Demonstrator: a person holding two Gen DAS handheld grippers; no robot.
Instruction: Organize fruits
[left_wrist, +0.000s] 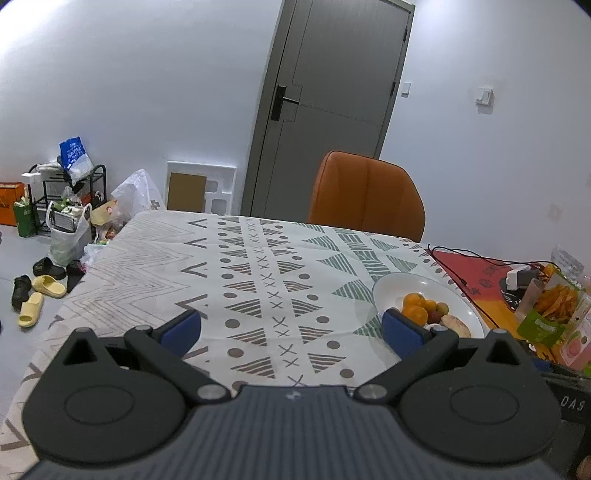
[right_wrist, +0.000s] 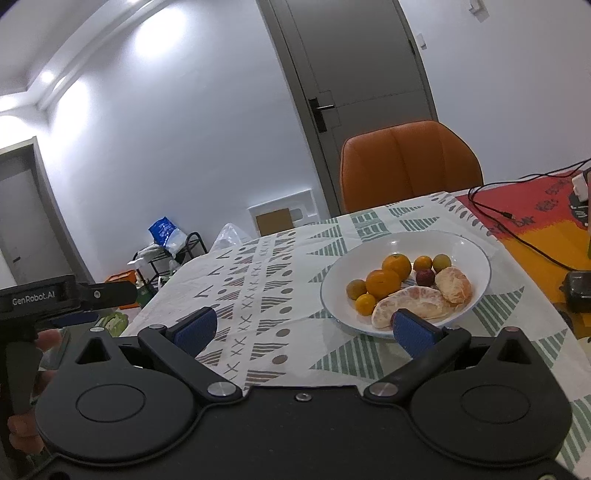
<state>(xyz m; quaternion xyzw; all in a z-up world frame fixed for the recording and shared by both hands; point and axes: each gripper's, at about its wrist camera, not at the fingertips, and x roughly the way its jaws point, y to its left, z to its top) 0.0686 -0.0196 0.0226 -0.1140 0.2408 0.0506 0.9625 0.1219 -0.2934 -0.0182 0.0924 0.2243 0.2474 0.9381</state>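
A white bowl sits on the patterned tablecloth and holds several fruits: oranges, small greenish-yellow fruits, a dark red fruit and peeled pomelo pieces. My right gripper hovers open just in front of the bowl, with its right fingertip over the near rim and nothing between its blue pads. My left gripper is open and empty too, to the left of the bowl. In the right wrist view the other hand-held gripper shows at the far left, held by a hand.
An orange chair stands at the table's far side. A red-orange cloth with a black cable, a charger and snack packets lies to the right of the bowl. Bags, a rack and slippers clutter the floor at left.
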